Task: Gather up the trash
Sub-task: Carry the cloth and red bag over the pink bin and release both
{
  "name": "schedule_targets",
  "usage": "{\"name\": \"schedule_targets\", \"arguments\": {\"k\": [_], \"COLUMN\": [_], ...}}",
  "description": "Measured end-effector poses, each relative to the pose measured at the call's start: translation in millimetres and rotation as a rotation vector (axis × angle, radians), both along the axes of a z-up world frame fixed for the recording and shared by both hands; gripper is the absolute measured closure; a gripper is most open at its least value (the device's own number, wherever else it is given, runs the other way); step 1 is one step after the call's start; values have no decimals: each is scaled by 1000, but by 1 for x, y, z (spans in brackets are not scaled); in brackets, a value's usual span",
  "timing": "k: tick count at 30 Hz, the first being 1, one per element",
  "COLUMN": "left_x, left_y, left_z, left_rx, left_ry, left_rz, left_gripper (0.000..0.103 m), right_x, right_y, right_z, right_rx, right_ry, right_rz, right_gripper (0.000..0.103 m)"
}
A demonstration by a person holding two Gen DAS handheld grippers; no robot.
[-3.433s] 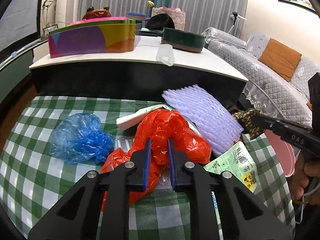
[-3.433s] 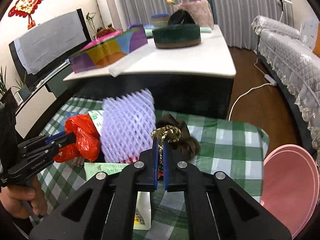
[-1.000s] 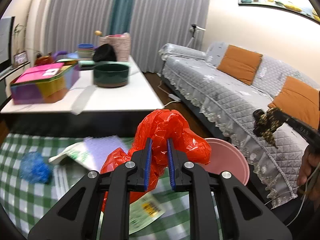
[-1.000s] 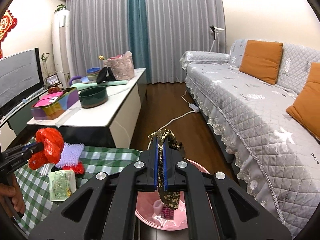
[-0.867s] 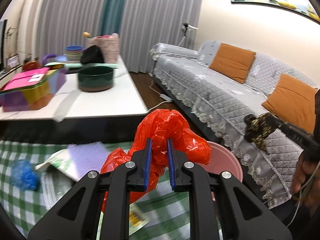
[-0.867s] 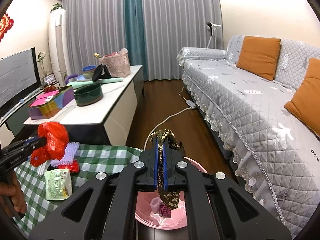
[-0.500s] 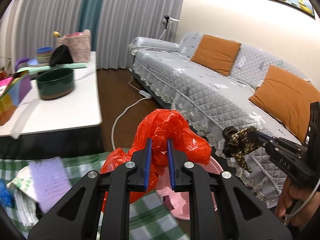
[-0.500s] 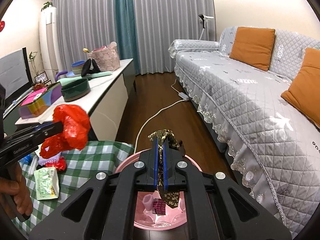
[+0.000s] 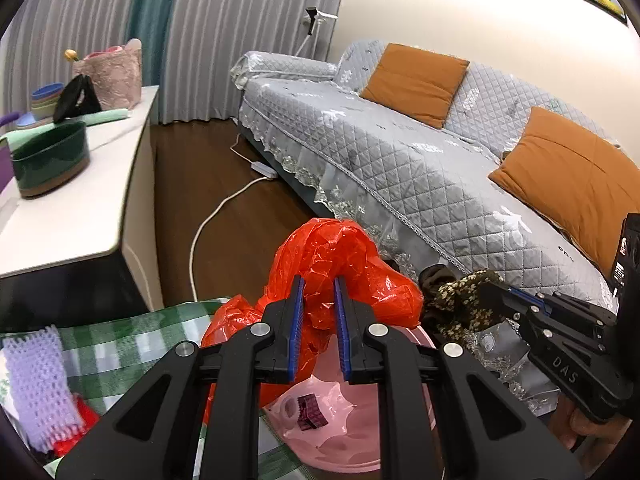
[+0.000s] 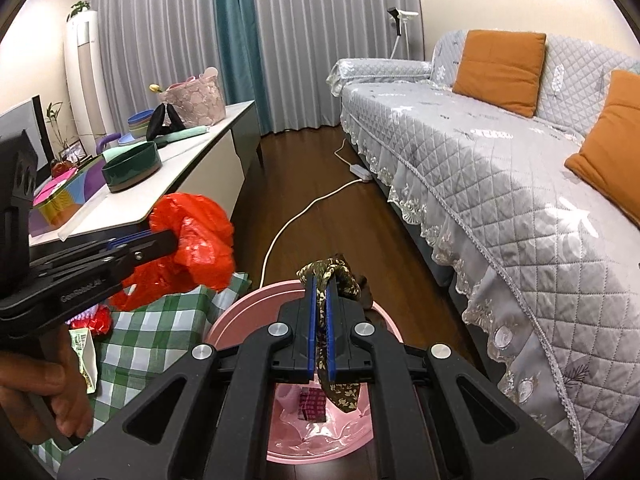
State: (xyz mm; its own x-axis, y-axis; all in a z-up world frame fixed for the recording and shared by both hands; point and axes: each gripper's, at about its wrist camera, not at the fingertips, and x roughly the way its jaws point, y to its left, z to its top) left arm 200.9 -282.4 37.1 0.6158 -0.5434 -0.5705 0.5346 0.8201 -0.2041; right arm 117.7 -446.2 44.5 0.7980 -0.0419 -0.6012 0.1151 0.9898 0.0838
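Observation:
My left gripper (image 9: 318, 294) is shut on a crumpled red plastic bag (image 9: 340, 256) and holds it above the near edge of the pink trash bin (image 9: 348, 436). My right gripper (image 10: 321, 284) is shut on a dark floral cloth scrap (image 10: 340, 388) that hangs over the pink trash bin (image 10: 240, 316). The bin has a pink liner and a small dark red wrapper (image 10: 313, 402) inside. The red bag (image 10: 196, 236) and the left gripper show at the left of the right wrist view; the right gripper (image 9: 486, 290) with its cloth (image 9: 456, 300) shows at the right of the left wrist view.
A green checked tablecloth (image 10: 152, 344) holds a purple foam net (image 9: 36, 384), a green packet (image 10: 82, 348) and red scraps. A white low table (image 10: 180, 176) with a green bowl (image 10: 130, 166) stands left. A grey sofa (image 10: 500, 168) runs along the right; a white cable (image 10: 308, 208) lies on the floor.
Both grippers swung from the checked table to the pink bin, carrying the red bag and the cloth. In the last half second they came closer over the bin's opening.

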Motion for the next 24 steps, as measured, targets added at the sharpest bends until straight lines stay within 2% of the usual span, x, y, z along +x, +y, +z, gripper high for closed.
{"name": "schedule_targets", "arguments": {"k": [12,14,15,16,17,18,24], "left_x": [15,16,17,18,18,17,9], "left_y": [-17,-20,-21,-20,-18,-16,2], "left_z": [-14,-16,-18,-19,-20,-21,-16], "left_rx": [-6,-11,-13,-15,-19,-24,-26], "left_ry": [37,48,55,60,63,66,60], "left_rz": [-34,-50,-57,-55,-50,-41,-15], "left_gripper": [87,83,74,67,60,60,60], "right_x": [7,8,9,10,10,10,8], "right_y": [-3,-3,-4,-5,-6,-7,-12], "right_z": [-12,-13,-13,-15,-16,-16,-11], "right_rx": [7,1,-3,-2,-1,-2,18], "right_ry": [25,27,33,43,47,48,35], "right_rz": [-1,-8,-15,-22,-32,-45,-86], "right_gripper": [99,94,89,74,66,54,53]}}
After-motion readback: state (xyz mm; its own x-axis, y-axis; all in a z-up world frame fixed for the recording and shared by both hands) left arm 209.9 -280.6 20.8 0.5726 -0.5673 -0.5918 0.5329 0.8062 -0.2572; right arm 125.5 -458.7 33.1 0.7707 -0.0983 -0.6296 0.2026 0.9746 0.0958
